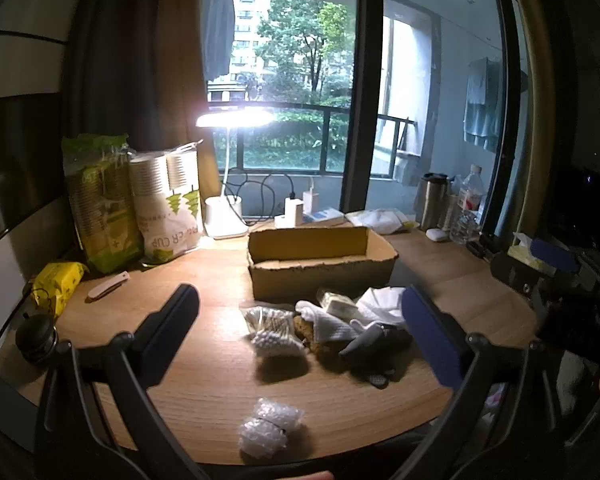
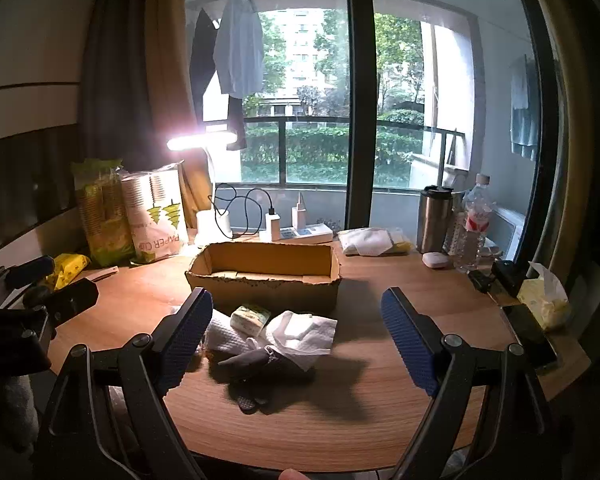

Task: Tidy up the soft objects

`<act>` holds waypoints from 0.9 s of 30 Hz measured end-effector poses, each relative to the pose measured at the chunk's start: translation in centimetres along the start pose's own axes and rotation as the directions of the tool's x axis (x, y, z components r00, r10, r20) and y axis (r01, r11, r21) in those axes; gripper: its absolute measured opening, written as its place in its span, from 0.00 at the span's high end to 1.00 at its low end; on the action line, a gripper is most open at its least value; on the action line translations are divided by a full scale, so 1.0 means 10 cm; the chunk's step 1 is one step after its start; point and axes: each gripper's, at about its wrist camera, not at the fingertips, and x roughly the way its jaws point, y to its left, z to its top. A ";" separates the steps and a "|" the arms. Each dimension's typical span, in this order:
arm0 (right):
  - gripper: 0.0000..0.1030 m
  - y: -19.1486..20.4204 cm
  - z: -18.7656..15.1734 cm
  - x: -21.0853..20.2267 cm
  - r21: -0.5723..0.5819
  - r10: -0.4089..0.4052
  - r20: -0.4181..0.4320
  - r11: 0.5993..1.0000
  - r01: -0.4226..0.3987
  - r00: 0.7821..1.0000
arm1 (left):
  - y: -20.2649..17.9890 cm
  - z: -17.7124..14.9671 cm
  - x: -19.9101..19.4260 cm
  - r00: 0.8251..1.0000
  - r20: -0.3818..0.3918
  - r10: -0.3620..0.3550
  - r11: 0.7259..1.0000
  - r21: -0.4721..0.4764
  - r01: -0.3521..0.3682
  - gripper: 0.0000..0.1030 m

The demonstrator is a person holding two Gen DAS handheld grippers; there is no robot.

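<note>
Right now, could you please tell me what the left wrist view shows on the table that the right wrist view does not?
Only the left wrist view shows the bag of cotton swabs, the bubble wrap bundle near the table's front edge, and the open left gripper. Only the right wrist view shows the open right gripper and the whole tissue pack at far right. Both show the cardboard box, the white tissue and the dark glove.
</note>
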 end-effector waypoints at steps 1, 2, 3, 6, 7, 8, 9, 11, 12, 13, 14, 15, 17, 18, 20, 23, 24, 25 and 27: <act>0.14 0.00 0.01 0.00 0.001 0.001 -0.002 1.000 -0.001 1.000 | 0.00 0.00 0.00 1.000 0.000 0.002 1.000 -0.002 -0.002 0.01; 0.14 0.00 0.01 0.00 0.002 0.000 -0.001 1.000 0.000 1.000 | 0.00 0.00 0.01 1.000 -0.002 0.005 1.000 -0.001 -0.005 0.01; 0.14 0.00 0.01 0.00 0.001 0.000 -0.001 1.000 0.000 1.000 | 0.00 0.01 0.01 1.000 -0.005 0.009 1.000 0.002 -0.009 0.01; 0.14 0.00 0.02 0.00 0.000 0.001 -0.003 1.000 -0.001 1.000 | 0.01 0.01 0.02 1.000 -0.010 -0.002 1.000 0.000 0.002 0.01; 0.14 0.00 0.02 0.00 0.001 0.001 -0.004 1.000 -0.001 1.000 | 0.03 0.00 0.02 1.000 -0.010 -0.005 1.000 -0.001 0.005 0.01; 0.14 0.00 0.02 0.00 0.000 0.001 -0.004 1.000 -0.001 1.000 | 0.03 0.01 0.01 1.000 -0.009 -0.008 1.000 -0.003 0.008 0.01; 0.14 0.00 0.02 0.00 0.000 0.000 -0.004 1.000 0.000 1.000 | 0.03 0.01 0.01 1.000 -0.009 -0.010 1.000 -0.003 0.010 0.01; 0.14 0.00 0.01 0.00 0.001 0.001 -0.003 1.000 -0.001 1.000 | 0.03 0.01 0.01 1.000 -0.007 -0.011 1.000 -0.001 0.011 0.01; 0.14 0.00 0.02 -0.01 0.001 0.001 -0.002 1.000 -0.001 1.000 | 0.03 0.01 0.01 1.000 -0.006 -0.011 1.000 -0.001 0.011 0.01; 0.14 0.00 0.02 0.00 0.001 0.001 -0.003 1.000 -0.001 1.000 | 0.04 0.01 0.00 1.000 -0.006 -0.011 1.000 -0.004 0.011 0.01; 0.14 0.00 0.02 0.00 0.001 0.001 -0.004 1.000 -0.001 1.000 | 0.04 0.01 0.00 1.000 -0.006 -0.013 1.000 -0.004 0.013 0.01; 0.14 0.00 0.02 0.00 0.001 0.000 -0.004 1.000 0.000 1.000 | 0.04 0.01 0.00 1.000 -0.006 -0.013 1.000 -0.005 0.013 0.01; 0.14 0.00 0.02 0.00 0.002 0.001 -0.004 1.000 -0.001 1.000 | 0.03 0.01 0.00 1.000 -0.007 -0.012 1.000 -0.002 0.012 0.01; 0.14 0.00 0.02 0.00 0.002 0.000 -0.003 1.000 0.000 1.000 | 0.03 0.01 0.00 1.000 -0.007 -0.013 1.000 0.000 0.013 0.01; 0.14 0.00 0.02 -0.01 0.003 -0.001 -0.002 1.000 0.001 1.000 | 0.02 0.00 0.00 1.000 -0.006 -0.012 1.000 0.003 0.012 0.01; 0.14 0.00 0.02 -0.01 0.002 0.000 -0.002 1.000 0.000 1.000 | 0.01 0.00 -0.01 1.000 -0.006 -0.011 1.000 0.002 0.011 0.01; 0.14 -0.01 0.02 -0.01 0.001 0.001 -0.002 1.000 -0.001 1.000 | 0.01 0.00 0.00 1.000 -0.007 -0.014 1.000 0.004 0.014 0.01; 0.14 -0.01 0.01 -0.01 0.000 0.001 -0.002 1.000 -0.001 1.000 | 0.00 0.00 -0.01 1.000 -0.007 -0.017 1.000 0.005 0.017 0.01; 0.14 -0.01 0.01 -0.01 0.000 0.002 -0.003 1.000 -0.002 1.000 | -0.01 0.00 -0.01 1.000 -0.008 -0.019 1.000 0.011 0.019 0.01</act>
